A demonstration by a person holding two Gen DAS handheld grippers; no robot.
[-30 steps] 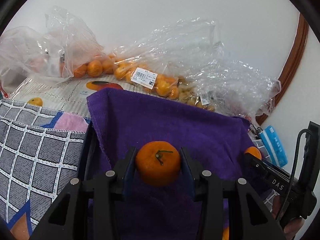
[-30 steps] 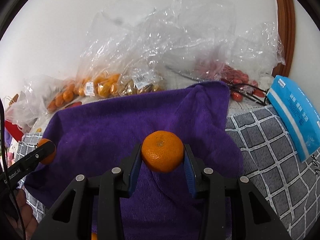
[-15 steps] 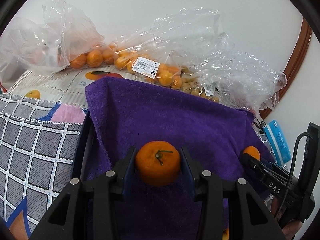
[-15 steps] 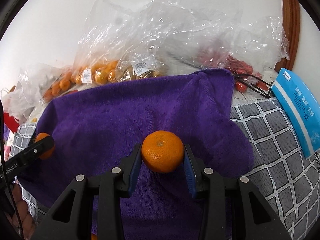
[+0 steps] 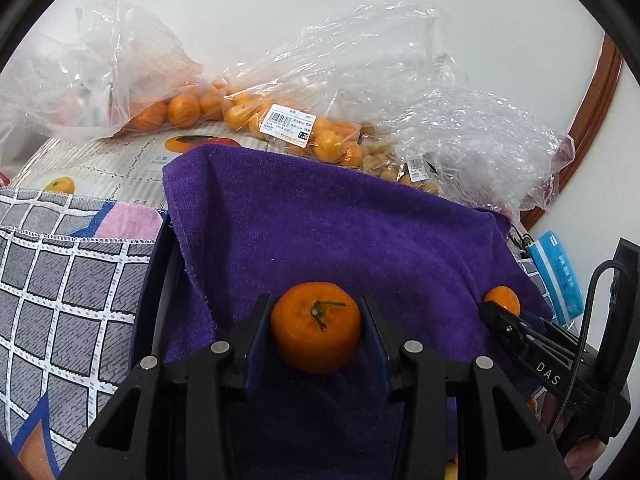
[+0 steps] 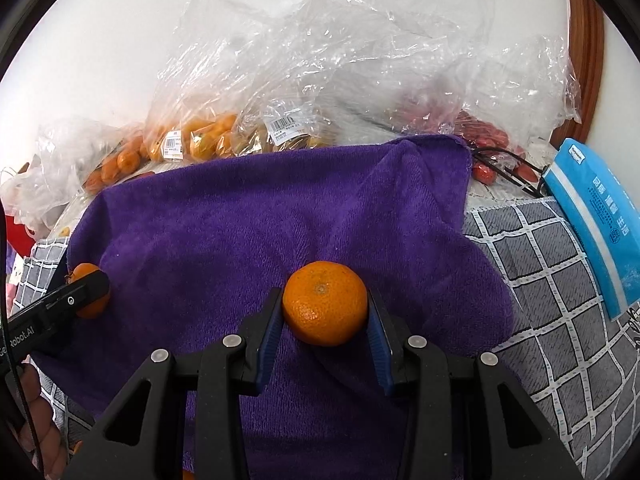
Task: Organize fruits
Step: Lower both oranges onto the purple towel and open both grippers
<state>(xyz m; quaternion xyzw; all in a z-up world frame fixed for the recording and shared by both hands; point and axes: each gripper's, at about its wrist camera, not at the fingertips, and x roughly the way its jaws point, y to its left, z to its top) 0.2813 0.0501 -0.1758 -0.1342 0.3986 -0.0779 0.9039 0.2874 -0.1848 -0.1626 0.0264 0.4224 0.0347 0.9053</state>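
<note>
You have a mandarin clamped in each tool — the left gripper (image 5: 316,334) pinches the stemmed mandarin (image 5: 316,332) across its sides, and the right gripper (image 6: 325,312) does the same with the stemless mandarin (image 6: 325,303). Both hang over the purple towel (image 5: 340,236), likely there to cushion fruit — the bagged fruit (image 5: 304,132) waits behind by the wall.
</note>
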